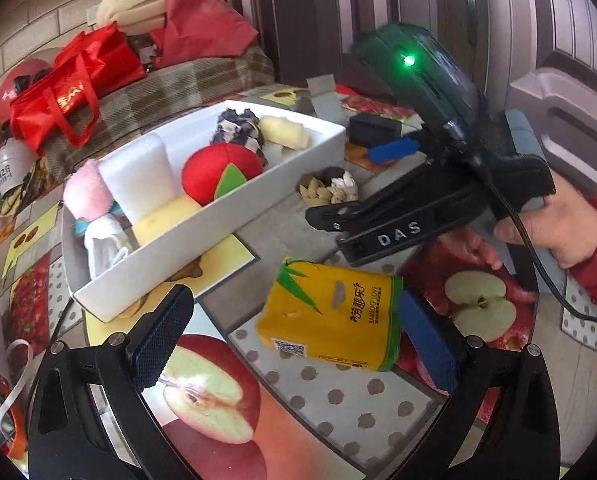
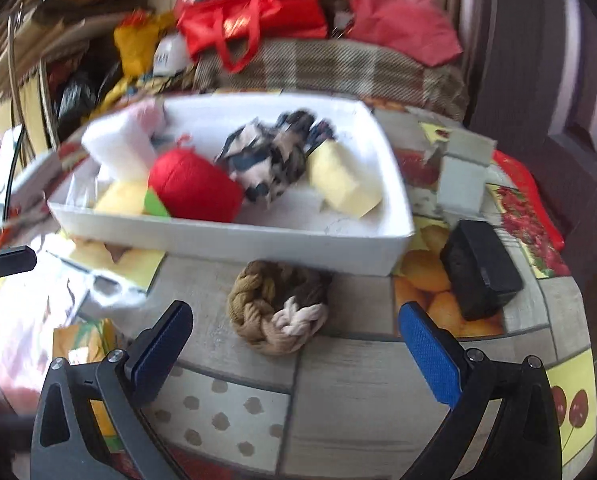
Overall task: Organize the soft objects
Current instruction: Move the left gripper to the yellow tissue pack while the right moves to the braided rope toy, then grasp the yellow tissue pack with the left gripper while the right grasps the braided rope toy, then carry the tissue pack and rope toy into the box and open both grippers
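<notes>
1. The left gripper (image 1: 290, 340) hangs over the surface (image 1: 338, 400) with its jaws spread wide and holding nothing. The yellow tissue pack (image 1: 334, 316) lies just ahead of them, mostly toward the right-hand pad, and that pad looks close to or touching the pack's end.

2. The pack's long axis runs roughly across the gap between the jaws, tilted a little. I'd judge a small shift toward it would let the jaws close on its shorter sides.

3. The right gripper (image 2: 294, 344) is likewise released and empty. The braided rope ring (image 2: 278, 308) sits on the surface straight ahead, centred between the two pads and just in front of the white tray (image 2: 234, 244).

4. So each hand has its own nearest target: left for the pack, right for the ring. The ring looks the better lined up.

5. The pack is a soft plastic-wrapped block, yellow with green leaves and printed lettering. The ring is a plaited loop of tan, brown and cream cord, lying flat.

6. The tray already holds a red plush ball (image 2: 194, 184), a white foam block (image 1: 138, 176), yellow sponge pieces and a patterned cloth bundle (image 2: 274, 160).
</notes>
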A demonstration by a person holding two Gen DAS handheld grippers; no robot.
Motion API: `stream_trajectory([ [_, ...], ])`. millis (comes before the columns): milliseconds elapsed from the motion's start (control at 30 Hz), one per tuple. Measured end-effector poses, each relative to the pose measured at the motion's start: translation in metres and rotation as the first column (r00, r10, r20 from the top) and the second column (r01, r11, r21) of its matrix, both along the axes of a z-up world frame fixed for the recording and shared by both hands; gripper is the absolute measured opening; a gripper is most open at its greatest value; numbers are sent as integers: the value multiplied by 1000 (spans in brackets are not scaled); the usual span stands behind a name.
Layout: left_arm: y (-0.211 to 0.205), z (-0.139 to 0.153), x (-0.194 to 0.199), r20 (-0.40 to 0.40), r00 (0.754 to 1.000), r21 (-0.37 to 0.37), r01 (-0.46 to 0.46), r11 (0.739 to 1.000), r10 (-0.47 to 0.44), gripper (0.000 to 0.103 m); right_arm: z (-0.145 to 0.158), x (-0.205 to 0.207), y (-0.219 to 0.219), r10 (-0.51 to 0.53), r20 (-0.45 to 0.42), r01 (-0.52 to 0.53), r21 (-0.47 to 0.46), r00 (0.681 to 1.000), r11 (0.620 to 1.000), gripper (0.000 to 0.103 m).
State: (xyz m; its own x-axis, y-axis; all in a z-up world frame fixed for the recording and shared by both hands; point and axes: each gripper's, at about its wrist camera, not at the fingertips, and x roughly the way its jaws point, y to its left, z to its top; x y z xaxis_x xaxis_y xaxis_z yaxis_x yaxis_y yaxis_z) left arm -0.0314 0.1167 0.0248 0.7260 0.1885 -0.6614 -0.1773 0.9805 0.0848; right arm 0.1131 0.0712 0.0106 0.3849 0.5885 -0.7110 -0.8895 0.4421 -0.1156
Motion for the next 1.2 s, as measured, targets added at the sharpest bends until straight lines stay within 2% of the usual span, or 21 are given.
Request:
stream_trajectory([
  [133, -2, -18, 21, -135, 990, -20, 41, 999, -43, 102, -6, 9, 11, -24, -32, 23, -40, 999, 999, 102],
  [167, -1, -21, 23, -155, 987, -31, 44, 999, -48, 101, -7, 12, 13, -27, -44, 25, -47, 999, 999, 98],
  [300, 8, -21, 23, -149, 988, -74, 31, 997, -42, 93, -8, 16, 14, -22, -78, 19, -39, 997, 999, 94],
  [333, 9, -21, 22, -145, 989, -73, 24, 997, -34, 85, -7, 14, 13, -19, -76, 16, -34, 997, 999, 88],
  [367, 9, -20, 20, -136, 990, -65, 17, 998, -26, 76, -6, 12, 12, -10, -70, 8, -25, 997, 1000, 76],
  [400, 8, -19, 19, -130, 991, -51, 6, 999, -12, 75, -4, 8, 10, 1, -63, -2, -17, 998, 1000, 67],
  [433, 7, -19, 19, -127, 992, -29, -11, 1000, 8, 74, -3, 5, 9, 15, -53, -15, -10, 998, 1000, 48],
  [533, 1, -15, 14, -95, 995, 36, -37, 999, 40, 74, -1, -7, 11, 49, -2, -49, -15, 999, 999, 38],
  [700, -3, -5, -1, -1, 995, 121, -103, 987, 103, 74, 9, -24, 3, 67, 100, -71, 38, 993, 997, 37],
  [867, -1, 4, -13, 67, 983, 152, -178, 972, 170, 74, 19, -26, -17, 31, 84, -41, 130, 996, 991, 37],
  [1000, 2, 10, -20, 123, 968, 164, -238, 957, 219, 74, 26, -35, -38, 6, 70, -20, 211, 998, 977, 38],
  [1200, 10, 16, -33, 186, 941, 135, -310, 941, 283, 74, 36, -57, -60, -26, 125, -14, 312, 992, 950, 38],
])
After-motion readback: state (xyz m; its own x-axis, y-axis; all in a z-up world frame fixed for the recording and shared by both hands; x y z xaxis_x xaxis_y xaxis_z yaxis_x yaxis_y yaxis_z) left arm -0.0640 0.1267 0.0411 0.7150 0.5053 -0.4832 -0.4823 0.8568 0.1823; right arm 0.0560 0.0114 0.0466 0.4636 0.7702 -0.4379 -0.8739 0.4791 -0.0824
